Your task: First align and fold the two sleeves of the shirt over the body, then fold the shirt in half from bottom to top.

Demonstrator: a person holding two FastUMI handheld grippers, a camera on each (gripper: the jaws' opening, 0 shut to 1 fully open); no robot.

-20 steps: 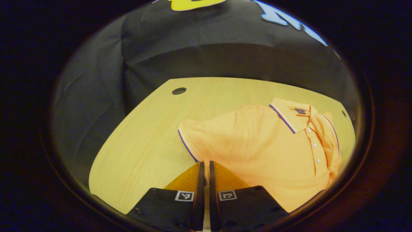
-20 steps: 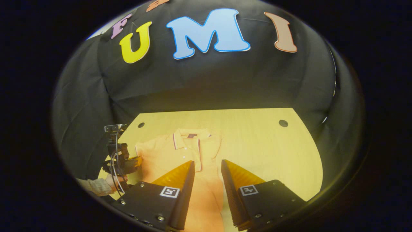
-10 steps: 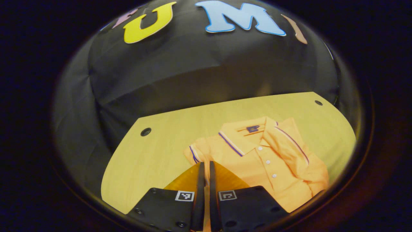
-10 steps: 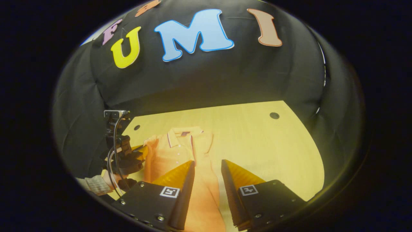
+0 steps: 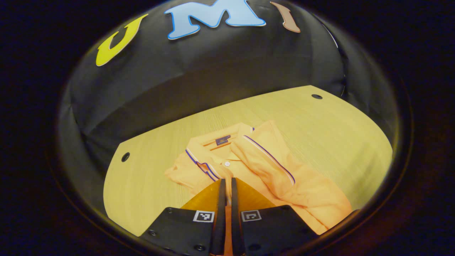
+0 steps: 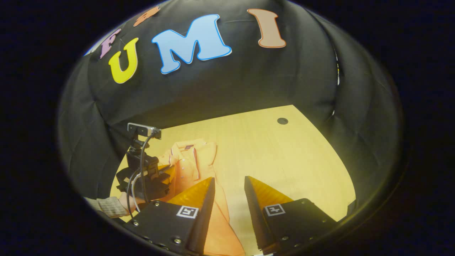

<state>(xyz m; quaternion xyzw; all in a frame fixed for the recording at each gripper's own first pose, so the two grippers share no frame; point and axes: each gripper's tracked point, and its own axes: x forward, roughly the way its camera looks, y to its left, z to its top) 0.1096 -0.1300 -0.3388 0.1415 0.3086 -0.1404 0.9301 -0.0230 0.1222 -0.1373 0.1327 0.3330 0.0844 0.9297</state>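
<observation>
The shirt lies on the bench, collar toward the far edge, near the booth wall. In the left gripper view, one sleeve lies folded over the body on the right, and the left gripper sits at the shirt's near left part, fingers close together with cloth between them. In the right gripper view, the right gripper stands at the shirt's near right edge, fingers apart, with the shirt to the left and bare bench to the right.
</observation>
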